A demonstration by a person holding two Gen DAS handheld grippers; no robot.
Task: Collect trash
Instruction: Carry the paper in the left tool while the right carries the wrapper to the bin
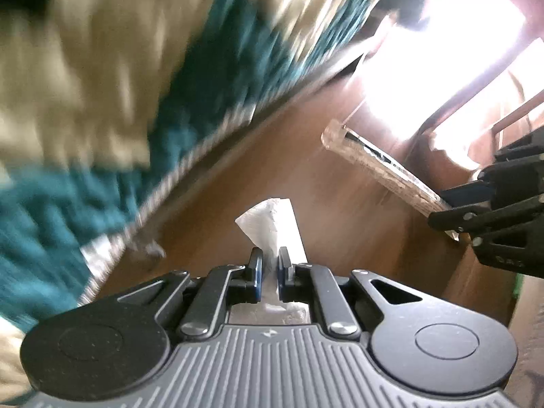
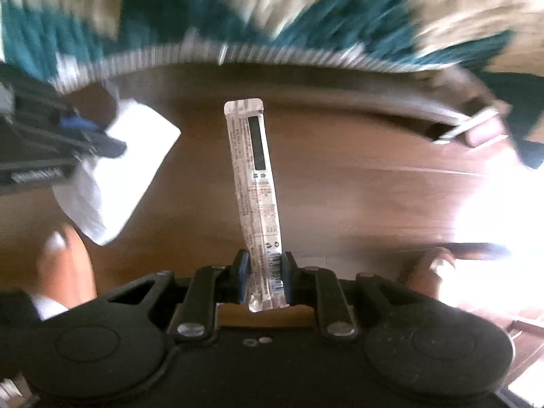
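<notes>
My left gripper (image 1: pixel 270 261) is shut on a white paper tissue (image 1: pixel 272 224) that sticks up from between its fingers, above the brown wood floor. The tissue also shows in the right wrist view (image 2: pixel 115 173), at the left, held by the left gripper (image 2: pixel 102 144). My right gripper (image 2: pixel 265 263) is shut on a long silver stick wrapper (image 2: pixel 253 170) with printed text and a dark strip. That wrapper shows in the left wrist view (image 1: pixel 377 166) at the right, held by the right gripper (image 1: pixel 452 207). Both views are motion-blurred.
A teal and cream rug (image 1: pixel 102 102) with a fringed edge lies beside the wood floor (image 1: pixel 289 156); it also fills the top of the right wrist view (image 2: pixel 272 10). Bright window glare (image 1: pixel 442 27) washes out the far right. Furniture legs (image 2: pixel 476 125) stand at the right.
</notes>
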